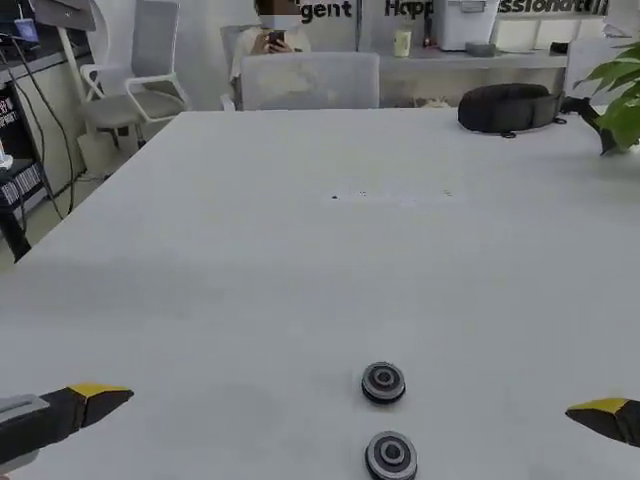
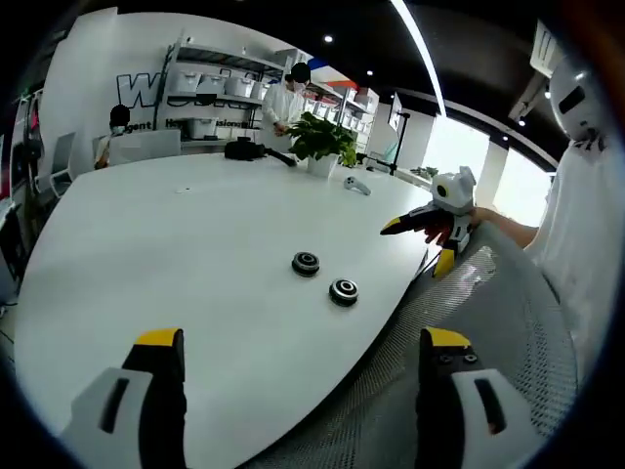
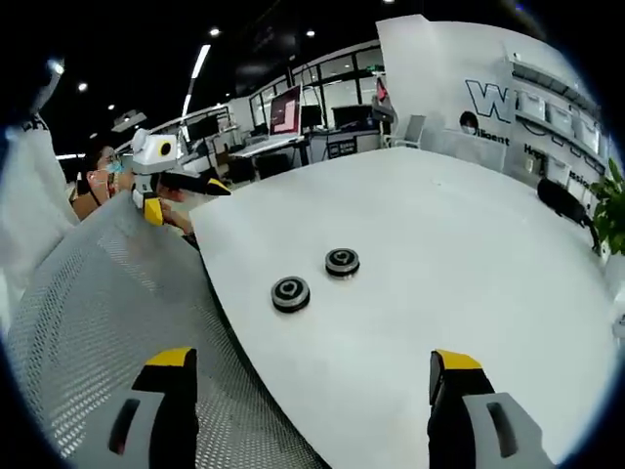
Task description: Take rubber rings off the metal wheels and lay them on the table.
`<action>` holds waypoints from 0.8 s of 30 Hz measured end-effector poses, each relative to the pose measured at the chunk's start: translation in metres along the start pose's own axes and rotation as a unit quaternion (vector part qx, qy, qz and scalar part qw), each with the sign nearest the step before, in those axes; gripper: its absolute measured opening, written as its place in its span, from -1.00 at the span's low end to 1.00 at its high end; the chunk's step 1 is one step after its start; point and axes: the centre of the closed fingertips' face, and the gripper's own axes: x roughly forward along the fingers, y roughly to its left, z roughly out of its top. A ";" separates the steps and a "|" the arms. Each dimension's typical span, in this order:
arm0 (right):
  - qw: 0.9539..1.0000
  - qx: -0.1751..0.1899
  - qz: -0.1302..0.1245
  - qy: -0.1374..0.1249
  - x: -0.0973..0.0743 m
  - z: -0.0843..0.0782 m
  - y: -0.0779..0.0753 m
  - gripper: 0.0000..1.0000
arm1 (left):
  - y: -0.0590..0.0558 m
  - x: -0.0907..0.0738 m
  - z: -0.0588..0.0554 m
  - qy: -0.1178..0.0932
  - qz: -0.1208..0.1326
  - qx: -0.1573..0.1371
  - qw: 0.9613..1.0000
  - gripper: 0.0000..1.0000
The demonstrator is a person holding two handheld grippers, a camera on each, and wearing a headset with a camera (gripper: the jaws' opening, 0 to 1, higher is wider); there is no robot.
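Metal wheels, two of them, lie flat on the white table (image 1: 300, 250) close to its near edge, one (image 1: 383, 383) just beyond the other (image 1: 391, 455), near each other but apart; each shows a dark rubber ring round a shiny hub. In the head view the left gripper (image 1: 100, 393) enters at the lower left and the right gripper (image 1: 600, 408) at the lower right, both well away from the wheels. The left gripper's own view shows its yellow-tipped jaws spread wide with nothing between them; the right gripper's own view shows the same. A black bag (image 1: 505, 107) and a green plant (image 1: 620, 95) sit at the far end; a person (image 1: 275, 40) sits beyond the table.
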 end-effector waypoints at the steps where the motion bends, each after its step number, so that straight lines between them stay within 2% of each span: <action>1: 1.000 0.000 0.000 0.000 0.000 0.000 0.000 0.90 | 0.000 0.000 0.000 0.000 -0.001 0.001 1.000 0.96; 13: 1.000 0.017 -0.004 -0.006 0.000 0.000 -0.001 0.88 | -0.002 0.001 -0.003 0.013 -0.001 0.012 1.000 0.93; 24: 1.000 0.016 -0.009 -0.009 -0.001 0.000 -0.005 0.87 | -0.001 0.000 -0.004 0.016 0.002 0.015 1.000 0.92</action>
